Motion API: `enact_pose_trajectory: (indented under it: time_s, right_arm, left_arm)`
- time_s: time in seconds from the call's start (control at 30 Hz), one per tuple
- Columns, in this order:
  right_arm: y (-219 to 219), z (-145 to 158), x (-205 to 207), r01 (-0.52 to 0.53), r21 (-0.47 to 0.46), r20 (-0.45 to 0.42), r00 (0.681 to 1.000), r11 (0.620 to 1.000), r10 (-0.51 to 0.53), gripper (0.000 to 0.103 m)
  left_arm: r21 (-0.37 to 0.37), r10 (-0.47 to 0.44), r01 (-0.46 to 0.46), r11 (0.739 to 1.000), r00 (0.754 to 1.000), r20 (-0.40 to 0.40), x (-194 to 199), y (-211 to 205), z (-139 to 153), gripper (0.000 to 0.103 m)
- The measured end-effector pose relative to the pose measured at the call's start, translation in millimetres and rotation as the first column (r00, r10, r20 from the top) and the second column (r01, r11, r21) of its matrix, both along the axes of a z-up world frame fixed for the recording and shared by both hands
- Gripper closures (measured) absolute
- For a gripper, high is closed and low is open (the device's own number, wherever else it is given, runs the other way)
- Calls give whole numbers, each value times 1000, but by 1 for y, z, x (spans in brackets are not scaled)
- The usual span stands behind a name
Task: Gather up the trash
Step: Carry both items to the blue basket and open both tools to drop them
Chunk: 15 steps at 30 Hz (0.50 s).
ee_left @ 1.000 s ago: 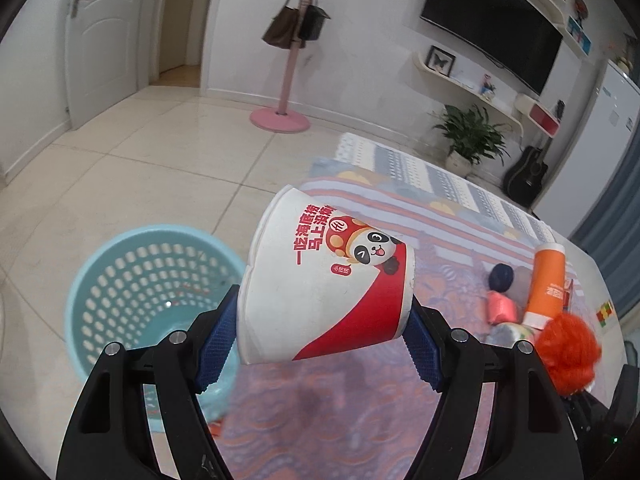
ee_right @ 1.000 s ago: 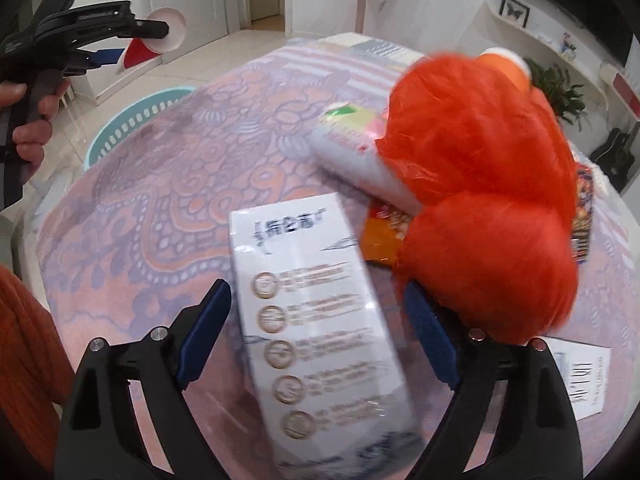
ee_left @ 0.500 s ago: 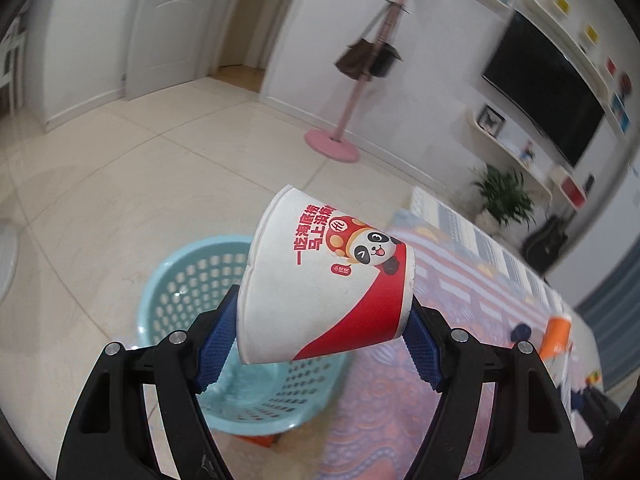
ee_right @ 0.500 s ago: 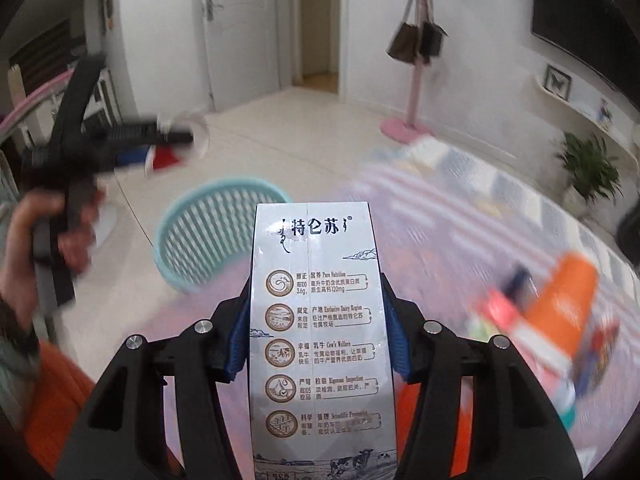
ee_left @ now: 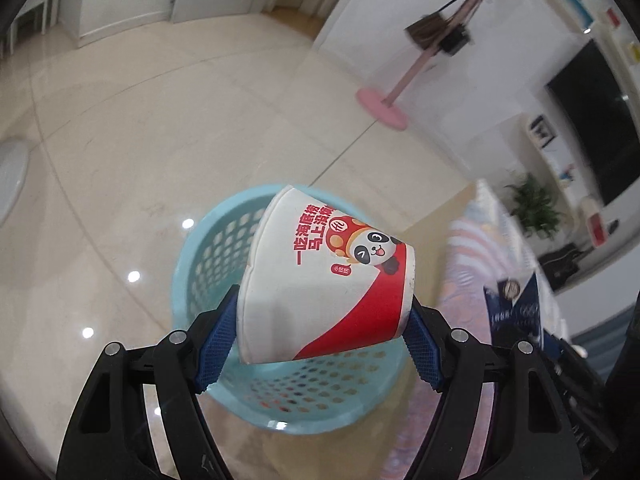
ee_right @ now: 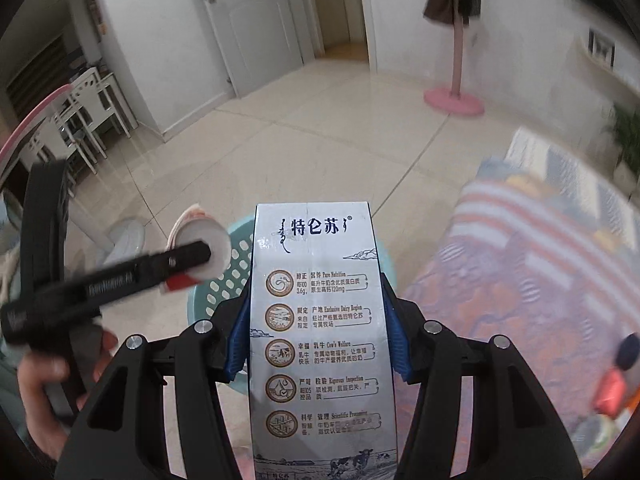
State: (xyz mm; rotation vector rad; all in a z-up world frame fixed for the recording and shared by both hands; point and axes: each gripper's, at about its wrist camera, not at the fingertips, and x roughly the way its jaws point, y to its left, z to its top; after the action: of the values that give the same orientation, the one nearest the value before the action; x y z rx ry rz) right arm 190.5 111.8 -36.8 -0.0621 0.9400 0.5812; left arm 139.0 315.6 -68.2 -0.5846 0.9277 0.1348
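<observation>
Both grippers have swung from the table to above the perforated turquoise plastic basket (ee_left: 280, 408). Left gripper (ee_left: 324, 340) clamps a light, crushable white-and-red paper cup (ee_left: 328, 284) across its wall; right gripper (ee_right: 316, 344), jaws just closed, squeezes a stiff silver milk carton (ee_right: 320, 340) by its sides.

A pink coat stand (ee_right: 456, 80) stands at the upper right of the right wrist view, two dark bags (ee_right: 452, 0) hanging from its top, its round base on the pale tiled floor (ee_right: 304, 136). A white door (ee_right: 240, 28) is at upper centre and white chairs (ee_right: 88, 120) at the left edge. In the left wrist view, a black television (ee_left: 596, 120) hangs at the right above a green potted plant (ee_left: 534, 208).
</observation>
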Motion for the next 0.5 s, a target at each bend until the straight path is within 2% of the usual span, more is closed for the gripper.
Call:
enact_pose_trajectory:
  time_s: [0.13,0.23,0.5]
  right_arm:
    - [5,-13,20,40,2,-47,998,999,-40,48]
    - [0,-14,28,67,21,-51,997,998,-66,38]
    - [-16,-11,19,83,47,-58,995,995,-81,38]
  left_arm:
    - [38,7,-6,999,999,-36,5,1,-9,29]
    - [60,1,1,998,1000,-29,3,1,-6,24]
    - [48,-12,10,999,999,35,-1,-3,15,23]
